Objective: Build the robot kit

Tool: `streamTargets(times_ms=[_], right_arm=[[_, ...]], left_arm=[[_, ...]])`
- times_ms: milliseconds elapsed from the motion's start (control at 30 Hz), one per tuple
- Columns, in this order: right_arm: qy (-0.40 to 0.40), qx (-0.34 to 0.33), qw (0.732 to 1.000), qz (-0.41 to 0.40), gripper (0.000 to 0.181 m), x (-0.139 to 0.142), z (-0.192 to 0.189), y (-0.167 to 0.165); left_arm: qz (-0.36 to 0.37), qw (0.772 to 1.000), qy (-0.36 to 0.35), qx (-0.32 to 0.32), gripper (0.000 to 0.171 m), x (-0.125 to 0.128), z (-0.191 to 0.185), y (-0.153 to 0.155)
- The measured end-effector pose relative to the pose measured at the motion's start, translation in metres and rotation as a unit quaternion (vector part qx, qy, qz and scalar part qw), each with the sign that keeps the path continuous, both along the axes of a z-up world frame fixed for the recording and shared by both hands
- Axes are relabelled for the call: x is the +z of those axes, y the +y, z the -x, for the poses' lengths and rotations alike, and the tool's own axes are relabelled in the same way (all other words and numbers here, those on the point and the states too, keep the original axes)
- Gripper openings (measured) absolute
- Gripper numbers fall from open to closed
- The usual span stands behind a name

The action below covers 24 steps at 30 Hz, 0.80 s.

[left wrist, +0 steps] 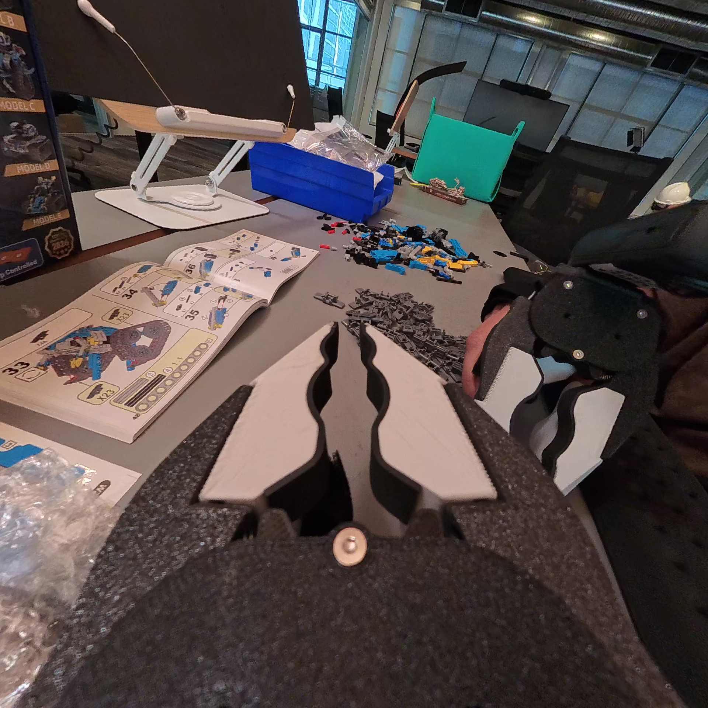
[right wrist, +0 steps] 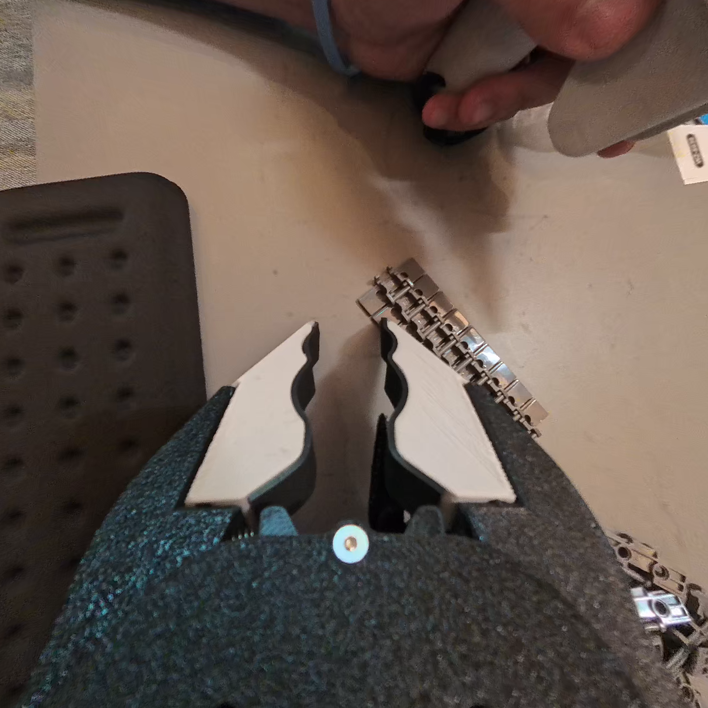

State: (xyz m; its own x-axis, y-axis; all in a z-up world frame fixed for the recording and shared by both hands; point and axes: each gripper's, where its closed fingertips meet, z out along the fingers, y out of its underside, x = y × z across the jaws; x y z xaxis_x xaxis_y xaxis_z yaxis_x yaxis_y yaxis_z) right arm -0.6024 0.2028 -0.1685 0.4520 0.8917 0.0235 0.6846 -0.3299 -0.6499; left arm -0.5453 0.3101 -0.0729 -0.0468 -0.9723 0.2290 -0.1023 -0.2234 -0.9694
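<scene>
Hovering our right gripper (right wrist: 348, 329), jaws apart and empty, we should shift rightward to straddle the grey track strip (right wrist: 452, 337) touching its right fingertip.

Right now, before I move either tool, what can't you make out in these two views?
- Track strip, right wrist view: its near end runs under the right tool; full length hidden.
- Grey link pile, left wrist view: near side hidden behind the left tool and the hand.
- Blue bin, left wrist view: contents masked by crumpled plastic.
- Coloured parts pile, left wrist view: pieces too small to sort.
</scene>
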Motion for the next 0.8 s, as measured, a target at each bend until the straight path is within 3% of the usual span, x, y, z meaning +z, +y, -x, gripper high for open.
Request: streamTargets(times_ms=[33,267,400,467,567,700,800], right_arm=[[0.001,0.000,1.000,0.002,0.032,0.000,0.000,0.000],[0.026,0.019,0.999,0.004,0.033,0.008,0.018,-0.004],[0.013,0.014,1.000,0.011,0.033,0.002,0.014,-0.004],[0.031,0.008,0.999,-0.002,0.033,0.014,0.005,-0.001],[0.054,-0.047,0.997,-0.035,0.028,0.038,-0.048,0.017],[0.098,-0.164,0.982,-0.007,0.031,0.035,-0.133,0.030],[0.136,-0.200,0.970,-0.027,0.026,0.035,-0.156,0.027]], left_arm=[[0.000,1.000,0.001,0.000,0.010,0.000,0.000,0.000],[0.000,1.000,0.003,-0.001,0.010,-0.001,-0.001,0.000],[-0.006,1.000,0.003,-0.001,0.010,-0.001,0.000,-0.001],[-0.008,1.000,0.003,-0.001,0.010,-0.001,0.000,-0.002],[-0.007,1.000,0.011,-0.004,0.010,-0.002,0.000,-0.004],[-0.019,0.999,0.028,-0.014,0.010,-0.007,-0.003,-0.010],[-0.026,0.999,0.042,-0.022,0.010,-0.011,-0.004,-0.015]])
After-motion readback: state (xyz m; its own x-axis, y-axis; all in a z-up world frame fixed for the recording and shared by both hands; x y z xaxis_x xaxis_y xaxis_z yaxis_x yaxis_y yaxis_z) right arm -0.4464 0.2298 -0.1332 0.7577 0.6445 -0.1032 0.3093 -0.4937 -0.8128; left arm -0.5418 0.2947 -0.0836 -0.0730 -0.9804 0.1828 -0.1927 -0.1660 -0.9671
